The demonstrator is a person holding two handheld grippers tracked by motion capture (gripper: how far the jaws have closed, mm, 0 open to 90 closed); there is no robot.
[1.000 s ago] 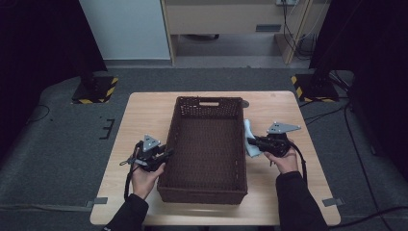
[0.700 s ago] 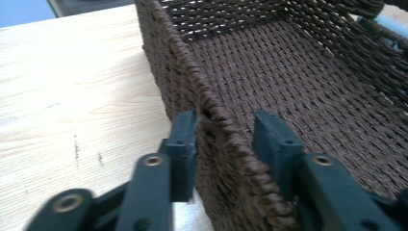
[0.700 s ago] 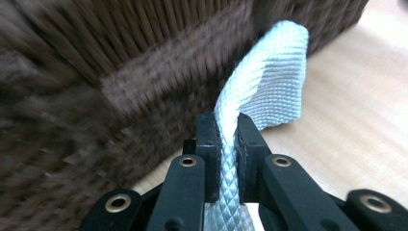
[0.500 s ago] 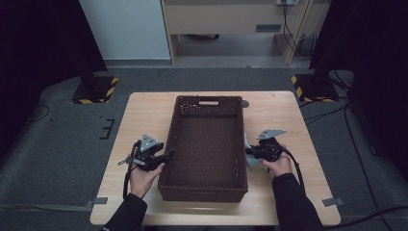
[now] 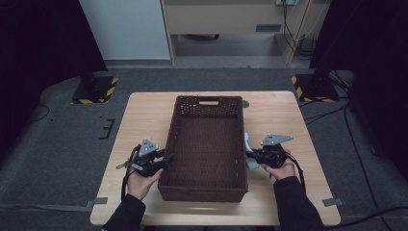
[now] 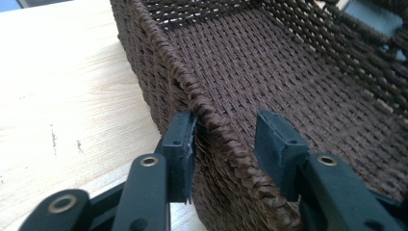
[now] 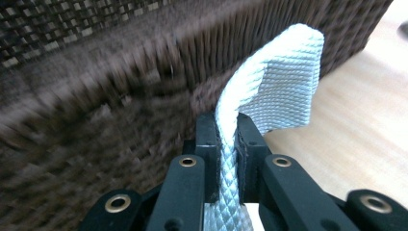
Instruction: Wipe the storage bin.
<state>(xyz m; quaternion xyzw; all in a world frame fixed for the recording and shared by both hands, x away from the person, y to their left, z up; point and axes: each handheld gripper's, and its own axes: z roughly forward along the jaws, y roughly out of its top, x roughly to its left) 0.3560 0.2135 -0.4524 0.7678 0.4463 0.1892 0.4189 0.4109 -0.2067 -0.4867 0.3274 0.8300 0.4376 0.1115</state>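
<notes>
Two hand-held grippers flank a dark brown woven basket (image 5: 206,149) that sits lengthwise on a light wooden table (image 5: 284,115) in the high view. The left gripper (image 5: 166,159), held in the person's left hand (image 5: 140,180), sits at the basket's left long wall near its front end. The right gripper (image 5: 250,155), in the right hand (image 5: 279,169), is just outside the basket's right wall, and a pale grey-blue strip of cloth (image 5: 249,150) stands up from its tip beside the rim. A grey three-cornered plate tops each gripper. A small dark round mark lies on the table past the basket's far right corner. In the left gripper view, the left gripper (image 6: 226,144) has its two black jaws parted and set astride the basket's braided rim (image 6: 211,120), one jaw outside the wall and close against the weave, the other inside over the basket floor with a gap between it and the rim; nothing is clamped yet. The bare tabletop (image 6: 62,96) shows at the left. In the right gripper view, the right gripper (image 7: 225,144) has its jaws closed tight on the strip of cloth (image 7: 279,82), a white, diamond-textured weave that rises between them and curls over to the right. The basket wall (image 7: 120,96) stands close behind it, blurred, with the table (image 7: 356,130) at the right.
</notes>
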